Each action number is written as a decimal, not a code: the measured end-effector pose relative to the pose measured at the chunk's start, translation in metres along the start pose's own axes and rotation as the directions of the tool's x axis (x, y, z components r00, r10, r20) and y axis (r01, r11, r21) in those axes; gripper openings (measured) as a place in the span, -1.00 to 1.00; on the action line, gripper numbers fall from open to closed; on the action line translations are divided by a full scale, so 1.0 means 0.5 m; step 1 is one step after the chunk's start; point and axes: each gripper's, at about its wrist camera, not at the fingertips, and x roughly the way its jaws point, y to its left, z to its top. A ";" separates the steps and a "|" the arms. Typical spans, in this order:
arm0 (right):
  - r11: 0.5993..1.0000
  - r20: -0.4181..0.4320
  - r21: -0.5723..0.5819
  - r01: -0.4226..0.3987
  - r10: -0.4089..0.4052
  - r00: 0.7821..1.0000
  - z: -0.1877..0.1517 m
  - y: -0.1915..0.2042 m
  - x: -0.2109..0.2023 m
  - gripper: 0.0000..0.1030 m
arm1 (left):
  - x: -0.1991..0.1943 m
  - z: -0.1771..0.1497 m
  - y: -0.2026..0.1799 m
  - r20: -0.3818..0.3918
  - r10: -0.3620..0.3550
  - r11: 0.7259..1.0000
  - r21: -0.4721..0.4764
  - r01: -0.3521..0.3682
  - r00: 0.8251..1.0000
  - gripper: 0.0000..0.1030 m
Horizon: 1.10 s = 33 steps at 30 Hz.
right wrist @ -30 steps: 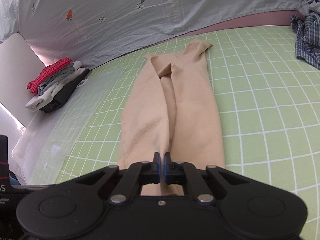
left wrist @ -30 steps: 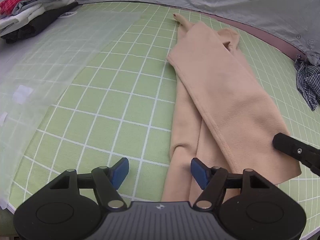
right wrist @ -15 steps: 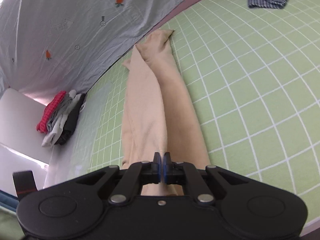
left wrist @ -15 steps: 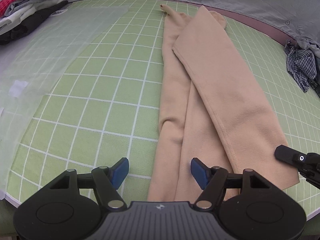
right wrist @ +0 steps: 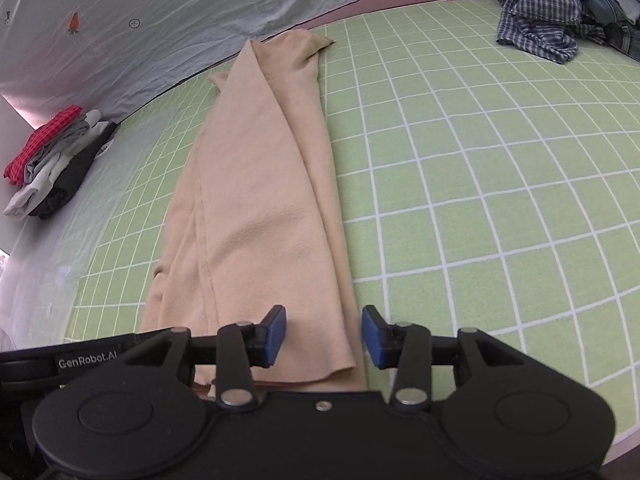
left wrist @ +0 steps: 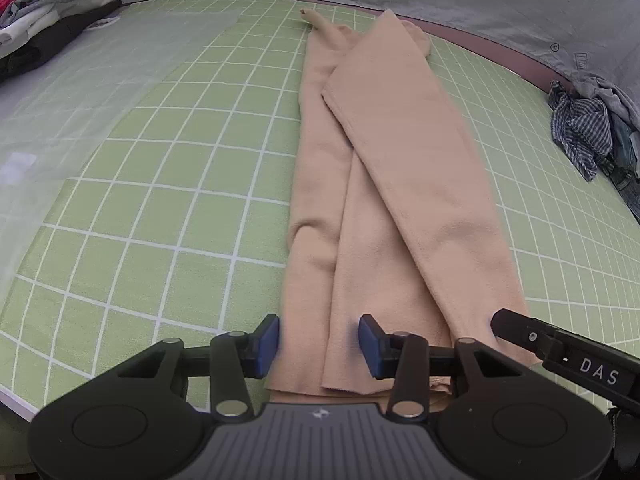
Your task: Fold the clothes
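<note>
Right gripper (right wrist: 324, 336) fingers opening over the tan garment (right wrist: 256, 200)

black tool (left wrist: 318, 344), blue pads (left wrist: 267, 339)

1. The folded garment (left wrist: 384, 184) lies lengthwise on the gridded mat (left wrist: 160, 200), stretching ahead of the left gripper (left wrist: 318, 340).
2. The stack of folded clothes (left wrist: 44, 8) sits far ahead-left.
3. The crumpled pile (right wrist: 560, 12) lies far ahead-right of the right gripper (right wrist: 324, 336).

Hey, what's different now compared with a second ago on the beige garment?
The right gripper, shut a second ago, is opening over the beige garment, no longer pinching it. The left gripper has slid over its near edge and is closing. Folded stack and checked shirt are unchanged.
</note>
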 end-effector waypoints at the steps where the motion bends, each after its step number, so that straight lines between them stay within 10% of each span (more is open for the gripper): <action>1: 1.000 0.005 -0.005 0.011 -0.011 1.000 -0.002 0.001 0.000 -0.09 | -0.001 -0.002 0.001 0.008 -0.011 1.000 -0.008 0.011 1.000 -0.42; 4: 1.000 0.006 -0.012 -0.003 0.003 1.000 -0.006 0.003 0.005 -0.19 | -0.010 -0.009 0.008 0.037 -0.053 0.997 -0.046 0.055 0.998 -0.77; 12: 0.997 0.012 -0.061 0.048 -0.047 0.999 -0.015 0.013 0.000 -0.50 | -0.017 -0.013 0.044 -0.004 -0.071 0.988 -0.139 0.069 0.997 -0.74; 22: 0.998 -0.015 -0.033 0.052 -0.053 0.998 -0.019 0.021 -0.009 -0.13 | -0.011 -0.021 0.039 -0.043 -0.093 0.985 -0.150 0.085 0.995 -0.24; 26: 0.998 -0.024 -0.054 0.034 -0.036 0.999 -0.021 0.030 -0.008 -0.04 | -0.005 -0.022 0.033 -0.042 -0.124 0.979 -0.170 0.115 0.991 -0.48; 30: 0.996 -0.051 -0.094 -0.012 0.008 0.999 -0.009 0.035 -0.021 -0.75 | -0.037 -0.005 0.024 -0.044 -0.211 0.960 -0.197 0.199 0.976 -0.73; 33: 0.991 -0.055 -0.123 -0.055 0.049 0.997 0.011 0.040 -0.057 -0.77 | -0.130 0.029 0.008 -0.006 -0.294 0.938 -0.191 0.288 0.956 -0.74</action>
